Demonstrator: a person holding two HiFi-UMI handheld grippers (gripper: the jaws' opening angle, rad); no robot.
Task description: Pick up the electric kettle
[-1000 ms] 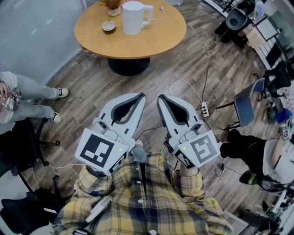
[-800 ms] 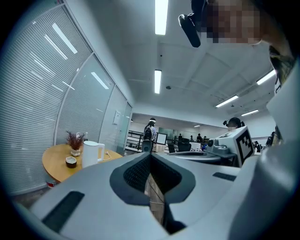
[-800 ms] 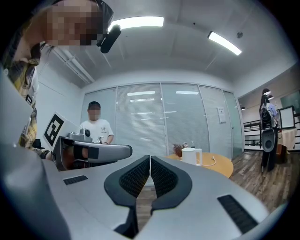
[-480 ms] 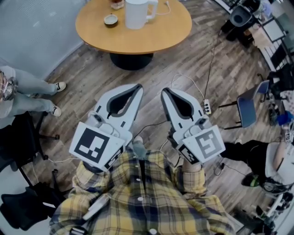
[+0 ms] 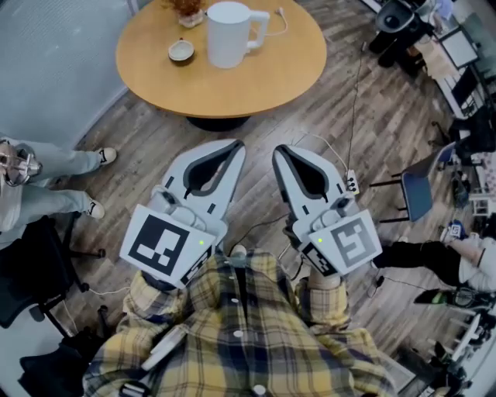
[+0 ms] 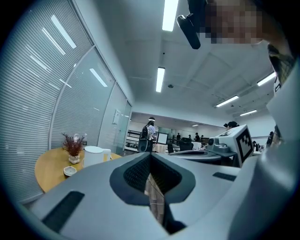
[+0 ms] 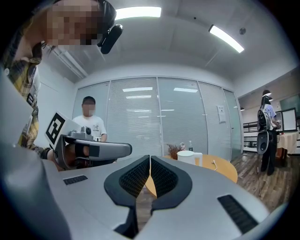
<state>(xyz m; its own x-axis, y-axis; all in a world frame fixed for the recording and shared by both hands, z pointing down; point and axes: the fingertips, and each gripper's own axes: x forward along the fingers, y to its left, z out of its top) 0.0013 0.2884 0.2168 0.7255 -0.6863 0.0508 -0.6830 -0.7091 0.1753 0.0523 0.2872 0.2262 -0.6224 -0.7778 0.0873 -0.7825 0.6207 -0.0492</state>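
The white electric kettle (image 5: 230, 35) stands upright on the round wooden table (image 5: 256, 81), its handle to the right. Both grippers are held level over the floor, short of the table and apart from the kettle. My left gripper (image 5: 237, 146) is shut with nothing in it, and my right gripper (image 5: 279, 151) is shut and empty too. From the left gripper (image 6: 151, 155) the kettle (image 6: 93, 156) shows far off at the left. Past the right gripper (image 7: 150, 160) the kettle (image 7: 190, 157) shows a little to the right.
A small bowl (image 5: 181, 50) and a potted plant (image 5: 186, 9) stand left of the kettle. A cable and power strip (image 5: 350, 184) lie on the floor at the right, by a blue chair (image 5: 415, 190). A seated person's legs (image 5: 46, 174) are at the left.
Both grippers have been carried forward toward the table, still shut and side by side. The table and kettle now look slightly nearer in the head view.
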